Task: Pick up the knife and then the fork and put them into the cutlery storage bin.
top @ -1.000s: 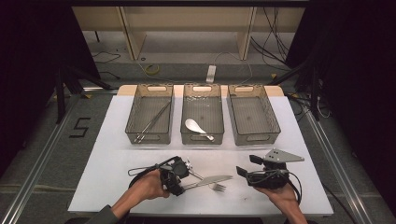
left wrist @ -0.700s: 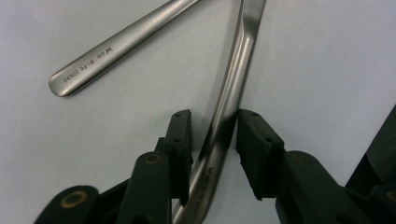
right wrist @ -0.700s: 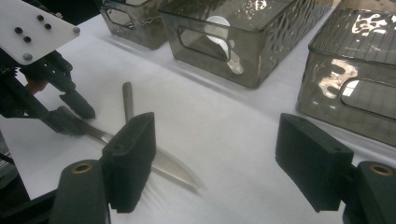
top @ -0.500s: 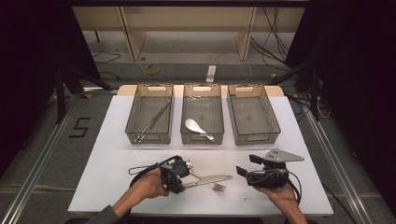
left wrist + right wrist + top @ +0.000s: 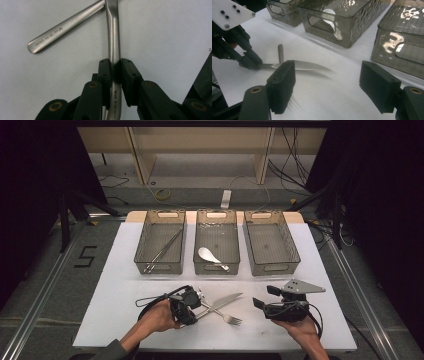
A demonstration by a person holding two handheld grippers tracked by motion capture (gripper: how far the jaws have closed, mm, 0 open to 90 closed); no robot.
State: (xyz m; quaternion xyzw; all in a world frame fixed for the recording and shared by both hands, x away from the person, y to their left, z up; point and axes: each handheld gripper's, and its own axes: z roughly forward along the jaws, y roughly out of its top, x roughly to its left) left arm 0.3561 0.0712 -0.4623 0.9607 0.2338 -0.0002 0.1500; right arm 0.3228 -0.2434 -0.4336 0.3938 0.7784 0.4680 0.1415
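Observation:
A steel knife and a fork lie crossed on the white table near its front edge. My left gripper is at their handle ends. In the left gripper view its jaws have just been closing, and the pads now press both sides of the knife handle. The fork handle lies free beside it. My right gripper rests to the right of the cutlery, pointing at it. It stands open with nothing between its jaws, the knife blade beyond them.
Three clear bins stand in a row at the back. The left bin holds long metal utensils, the middle bin a white spoon, and the right bin looks empty. Bare white table lies between the bins and the cutlery.

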